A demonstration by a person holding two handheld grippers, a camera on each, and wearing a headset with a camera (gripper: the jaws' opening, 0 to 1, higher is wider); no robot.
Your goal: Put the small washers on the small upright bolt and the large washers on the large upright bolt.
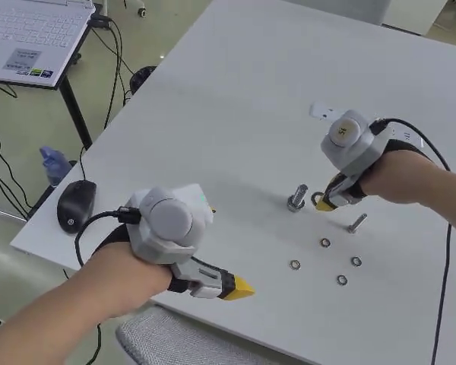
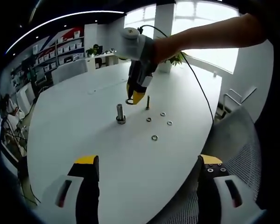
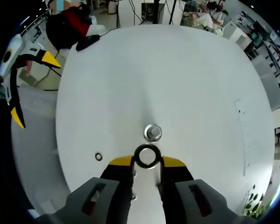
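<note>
Right gripper (image 3: pixel 147 162): jaws pinching the large washer (image 3: pixel 147 146) by its outer rim, hole clear, roughly level, just beside the large upright bolt (image 3: pixel 152 132), not yet over it. Left gripper (image 2: pixel 148 161): jaws spread, empty, near the table (image 1: pixel 235 114) edge. Four small washers (image 1: pixel 325 242) lie loose near the small bolt (image 1: pixel 357 223). Washer judged light, rigid, slick steel; rim grip suits, may slip if tilted
</note>
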